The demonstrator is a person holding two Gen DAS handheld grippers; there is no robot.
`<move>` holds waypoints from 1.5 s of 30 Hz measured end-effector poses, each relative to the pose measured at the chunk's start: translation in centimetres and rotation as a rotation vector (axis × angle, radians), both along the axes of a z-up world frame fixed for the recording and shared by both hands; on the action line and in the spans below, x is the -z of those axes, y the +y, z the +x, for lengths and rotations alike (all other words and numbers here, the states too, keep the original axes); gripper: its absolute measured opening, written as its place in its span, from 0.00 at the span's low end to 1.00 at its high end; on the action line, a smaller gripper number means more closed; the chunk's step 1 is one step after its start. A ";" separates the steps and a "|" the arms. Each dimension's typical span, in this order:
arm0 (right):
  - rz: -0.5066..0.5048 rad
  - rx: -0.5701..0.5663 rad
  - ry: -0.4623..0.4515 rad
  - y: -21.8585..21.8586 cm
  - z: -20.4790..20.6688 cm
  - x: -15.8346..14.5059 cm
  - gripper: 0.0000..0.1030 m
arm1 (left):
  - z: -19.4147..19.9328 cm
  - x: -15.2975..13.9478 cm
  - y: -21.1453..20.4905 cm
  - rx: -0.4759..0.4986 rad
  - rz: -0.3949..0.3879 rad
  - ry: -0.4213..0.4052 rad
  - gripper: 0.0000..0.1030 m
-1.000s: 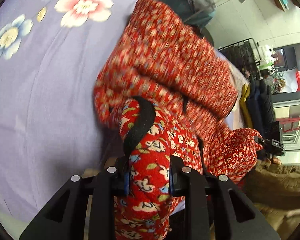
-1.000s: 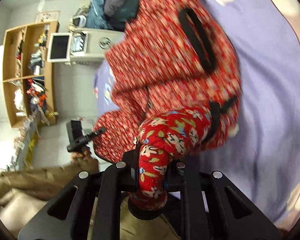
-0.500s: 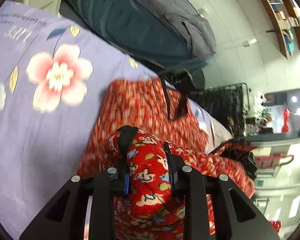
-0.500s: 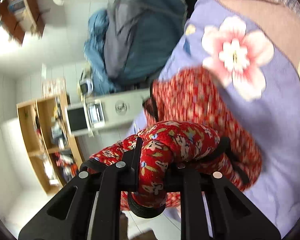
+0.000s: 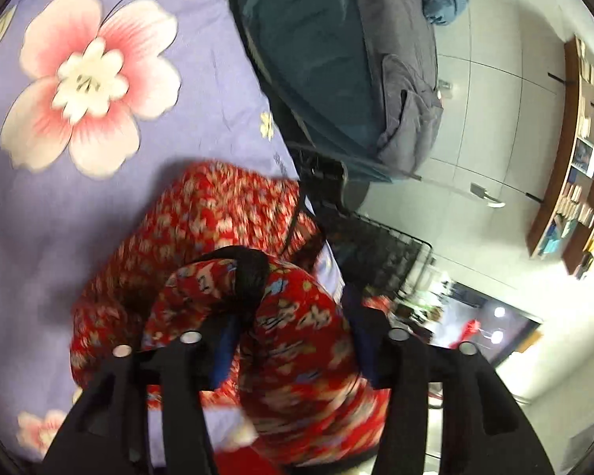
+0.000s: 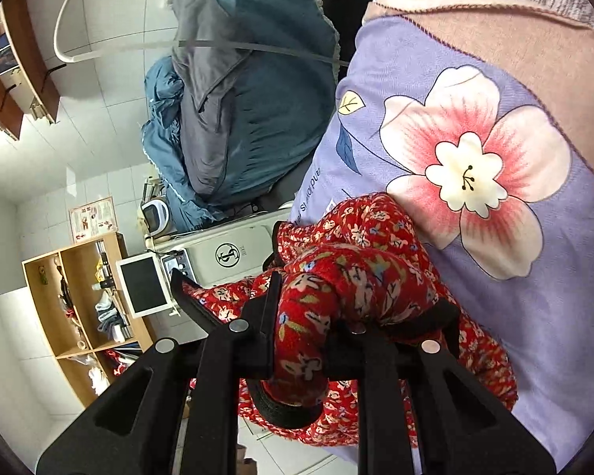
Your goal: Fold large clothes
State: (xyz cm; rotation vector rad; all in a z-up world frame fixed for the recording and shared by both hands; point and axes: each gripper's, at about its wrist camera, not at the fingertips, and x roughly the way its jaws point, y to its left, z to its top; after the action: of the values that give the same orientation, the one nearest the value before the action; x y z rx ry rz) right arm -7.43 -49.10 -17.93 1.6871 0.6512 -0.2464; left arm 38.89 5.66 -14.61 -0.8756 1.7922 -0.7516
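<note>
Red floral garment (image 5: pixel 233 237) bunched on lilac bedsheet (image 5: pixel 59 206), near edge. Left gripper (image 5: pixel 293 340) jaws opening, cloth between them; right gripper (image 6: pixel 301 328) clamped on fold. Folding seems nearly done; release, tidying left.

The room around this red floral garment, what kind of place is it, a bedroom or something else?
Probably a workroom or lab, not a bedroom. The red floral garment lies on a purple flowered sheet, yet white tiled walls, an open wooden shelf unit and a white machine with a screen surround it.
</note>
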 end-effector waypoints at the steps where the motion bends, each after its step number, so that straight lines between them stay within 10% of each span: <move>1: 0.002 -0.004 0.007 -0.1 0.4 0.3 0.17 | 0.1 -0.4 0.7 0.005 -0.007 0.016 0.51; 9: -0.011 0.013 0.065 -0.3 2.6 2.1 0.18 | 1.8 -5.1 6.6 -0.043 0.189 -0.252 0.74; 13: 0.079 0.113 0.043 -0.5 2.2 3.5 0.29 | -2.0 -7.0 4.2 0.207 0.457 -0.510 0.76; 15: 0.096 0.168 0.004 -0.3 2.0 3.2 0.50 | -6.6 -8.0 1.3 0.364 0.565 -0.714 0.76; 18: -0.001 0.196 -0.003 -0.6 1.7 0.9 0.77 | -14.1 -9.6 -2.3 0.496 0.591 -0.998 0.76; 23: -0.196 0.092 0.001 0.0 1.8 -4.8 0.80 | -24.3 -9.1 -7.0 0.619 0.522 -1.232 0.84; 34: -1.022 -0.565 0.286 21.3 3.1 -8.9 0.80 | -28.4 -5.3 -8.9 0.576 0.617 -1.250 0.84; 41: -1.101 -0.722 0.394 24.7 6.0 -4.9 0.80 | -22.2 -3.0 -10.0 0.489 0.743 -1.158 0.86; 45: -0.964 -0.688 0.453 21.5 8.0 -3.3 0.85 | -19.1 -1.9 -12.0 0.534 0.851 -1.140 0.92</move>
State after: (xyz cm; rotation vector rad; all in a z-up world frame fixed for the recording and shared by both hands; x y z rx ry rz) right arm 0.52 -27.56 -14.59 0.4304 1.1683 -0.3675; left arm 19.74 -6.34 -12.71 0.5661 1.0519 -0.5213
